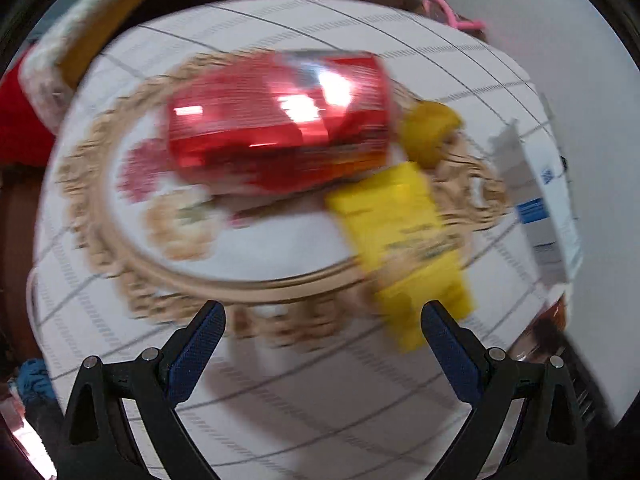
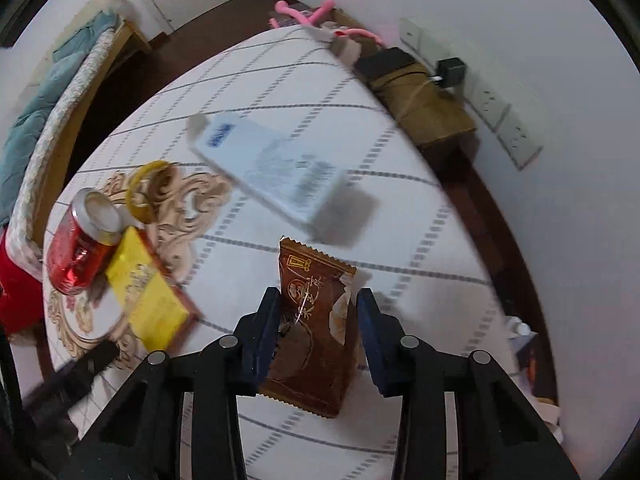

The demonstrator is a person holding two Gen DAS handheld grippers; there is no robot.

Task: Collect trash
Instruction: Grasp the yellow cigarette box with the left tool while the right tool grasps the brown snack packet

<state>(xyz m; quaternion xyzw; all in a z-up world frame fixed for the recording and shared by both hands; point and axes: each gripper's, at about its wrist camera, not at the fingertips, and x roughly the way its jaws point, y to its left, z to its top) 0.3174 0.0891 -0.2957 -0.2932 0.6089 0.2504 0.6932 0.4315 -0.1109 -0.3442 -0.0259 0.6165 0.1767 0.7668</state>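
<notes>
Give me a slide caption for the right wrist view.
Right gripper straddles a brown snack wrapper on the checked tablecloth; red can waits at left.

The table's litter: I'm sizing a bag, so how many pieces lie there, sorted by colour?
Red: 1, the can
Yellow: 2, the box and the tape ring
White: 1, the carton
Brown: 1, the snack wrapper, between the right gripper fingers
Total: 5
</notes>
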